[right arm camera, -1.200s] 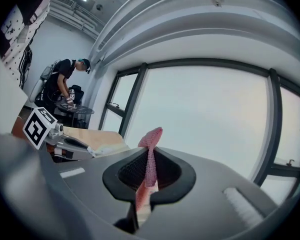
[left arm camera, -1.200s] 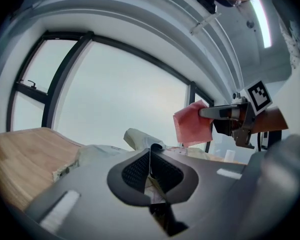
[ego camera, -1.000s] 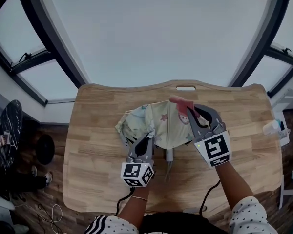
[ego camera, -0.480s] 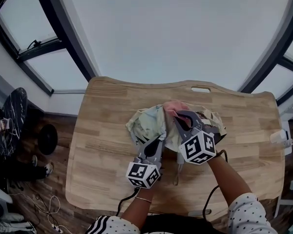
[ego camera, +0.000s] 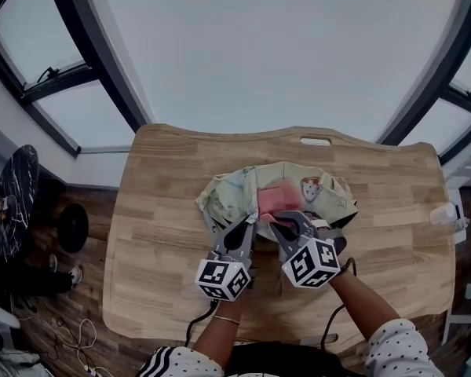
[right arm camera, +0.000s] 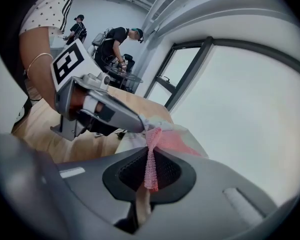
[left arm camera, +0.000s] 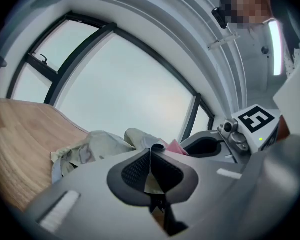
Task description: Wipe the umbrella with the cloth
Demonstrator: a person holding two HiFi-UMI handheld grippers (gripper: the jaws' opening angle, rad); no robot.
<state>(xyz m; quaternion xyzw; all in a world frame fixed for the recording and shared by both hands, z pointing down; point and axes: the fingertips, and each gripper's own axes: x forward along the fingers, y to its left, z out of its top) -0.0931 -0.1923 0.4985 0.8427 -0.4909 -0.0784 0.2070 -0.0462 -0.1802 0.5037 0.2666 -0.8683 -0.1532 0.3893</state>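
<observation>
A folded umbrella (ego camera: 314, 195) of pale green patterned fabric lies crumpled in the middle of the wooden table (ego camera: 157, 234). My left gripper (ego camera: 246, 223) is shut on a fold of the umbrella (left arm camera: 97, 146) fabric at its near edge. My right gripper (ego camera: 279, 225) is shut on a pink cloth (ego camera: 276, 200), which lies spread on the canopy just right of the left gripper. In the right gripper view the pink cloth (right arm camera: 152, 154) runs out from between the pads onto the umbrella (right arm camera: 135, 139). The umbrella's handle is hidden behind the grippers.
A white object (ego camera: 447, 213) sits at the table's right edge. A slot handle (ego camera: 315, 141) is cut into the table's far edge. Large windows stand behind the table. People stand in the room's background (right arm camera: 117, 44).
My right gripper has come down and toward me with the pink cloth, from above the umbrella's far side onto the canopy beside the left gripper. The left gripper has stayed put.
</observation>
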